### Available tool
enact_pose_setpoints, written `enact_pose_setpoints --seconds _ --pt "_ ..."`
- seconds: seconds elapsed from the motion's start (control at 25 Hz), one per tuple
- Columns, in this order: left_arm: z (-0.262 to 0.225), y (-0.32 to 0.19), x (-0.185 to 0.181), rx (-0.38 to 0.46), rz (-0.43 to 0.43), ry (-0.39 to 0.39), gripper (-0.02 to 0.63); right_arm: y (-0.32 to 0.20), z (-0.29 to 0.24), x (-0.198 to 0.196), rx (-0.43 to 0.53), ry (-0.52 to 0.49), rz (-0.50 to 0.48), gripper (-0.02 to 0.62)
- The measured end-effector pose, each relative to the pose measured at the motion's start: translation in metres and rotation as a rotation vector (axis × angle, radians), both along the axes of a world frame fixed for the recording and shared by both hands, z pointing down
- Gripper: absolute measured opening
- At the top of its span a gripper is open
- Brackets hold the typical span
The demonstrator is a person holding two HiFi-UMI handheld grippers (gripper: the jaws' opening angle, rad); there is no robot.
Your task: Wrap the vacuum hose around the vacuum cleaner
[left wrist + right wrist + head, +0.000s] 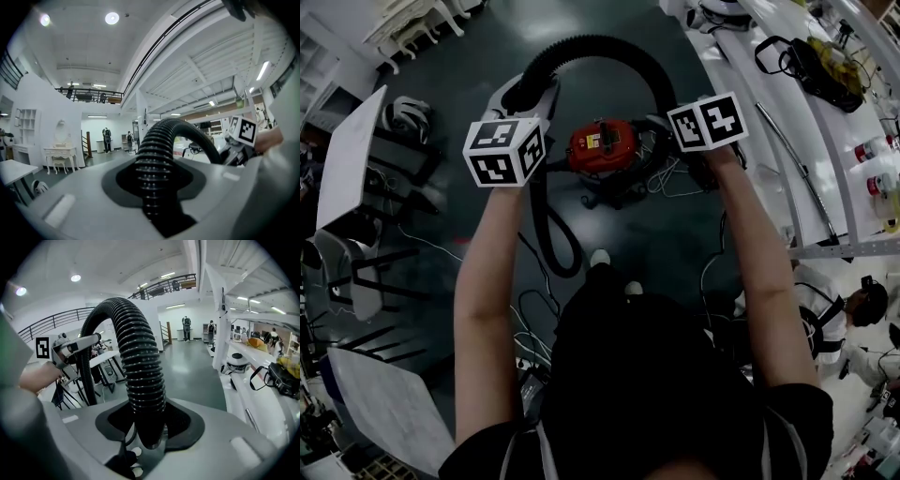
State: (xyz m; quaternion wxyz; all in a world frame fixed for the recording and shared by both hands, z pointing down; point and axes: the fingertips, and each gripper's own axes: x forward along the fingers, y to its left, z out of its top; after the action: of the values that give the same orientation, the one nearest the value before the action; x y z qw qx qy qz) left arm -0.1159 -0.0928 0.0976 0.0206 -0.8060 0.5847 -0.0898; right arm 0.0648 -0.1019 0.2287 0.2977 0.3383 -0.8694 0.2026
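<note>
As far as I could judge, the wrapping had barely begun: no turn of the hose [600, 47] lay around the vacuum cleaner [602, 147], which stood on the floor [675, 253] just beyond my feet. My left tongs [153, 192] were pinching the hose on one side and my right tongs [145, 427] were pinching it on the other. The stretch between them rose in a high arch over and behind the machine. Below my left tongs the rest of the hose dropped down, ran past the cleaner's side and lay in a long slack loop on the floor nearer to me. All of that length remained to be laid around the body, and I took it that the free end would need tucking in afterwards. The hose was black, round and closely ribbed, a flexible corrugated tube that bent in smooth curves without kinking and looked springy enough to want to unwind. The cleaner was a squat canister with a glossy red top of hard plastic and a dark base. The floor under it was smooth, dark and faintly shiny.
</note>
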Motion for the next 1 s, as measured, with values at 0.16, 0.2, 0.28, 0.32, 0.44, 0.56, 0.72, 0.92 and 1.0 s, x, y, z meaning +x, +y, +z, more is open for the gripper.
enact_pose_setpoints --seconds 0.16,0.2,0.28,0.32,0.44,0.56,0.72,0.92,1.0 --pt "-0.009 -0.017 0.004 0.016 0.029 -0.004 0.137 0.000 0.002 -0.003 -0.033 -0.024 0.011 0.173" --pt "-0.010 -0.022 0.006 0.019 0.041 -0.005 0.138 -0.001 0.002 -0.002 -0.039 -0.031 0.017 0.173" --pt "-0.013 -0.032 0.010 0.026 0.063 -0.007 0.138 -0.005 0.002 0.000 -0.041 -0.039 0.032 0.173" --pt "-0.014 -0.036 0.011 0.029 0.073 -0.008 0.138 -0.007 0.001 0.001 -0.038 -0.038 0.041 0.173" --pt "-0.019 -0.046 0.012 0.038 0.109 -0.030 0.138 -0.015 -0.002 0.003 -0.019 -0.014 0.063 0.175" --pt "-0.027 -0.056 0.013 0.052 0.150 -0.077 0.138 -0.024 -0.006 0.009 0.009 0.019 0.092 0.176" --pt "-0.040 -0.069 0.018 0.073 0.202 -0.100 0.138 -0.039 -0.019 0.019 0.048 0.059 0.127 0.176" --pt "-0.056 -0.086 0.016 0.099 0.234 -0.081 0.138 -0.057 -0.046 0.027 0.104 0.127 0.151 0.176" --pt "-0.061 -0.093 0.015 0.111 0.239 -0.065 0.138 -0.065 -0.057 0.029 0.129 0.129 0.171 0.176"
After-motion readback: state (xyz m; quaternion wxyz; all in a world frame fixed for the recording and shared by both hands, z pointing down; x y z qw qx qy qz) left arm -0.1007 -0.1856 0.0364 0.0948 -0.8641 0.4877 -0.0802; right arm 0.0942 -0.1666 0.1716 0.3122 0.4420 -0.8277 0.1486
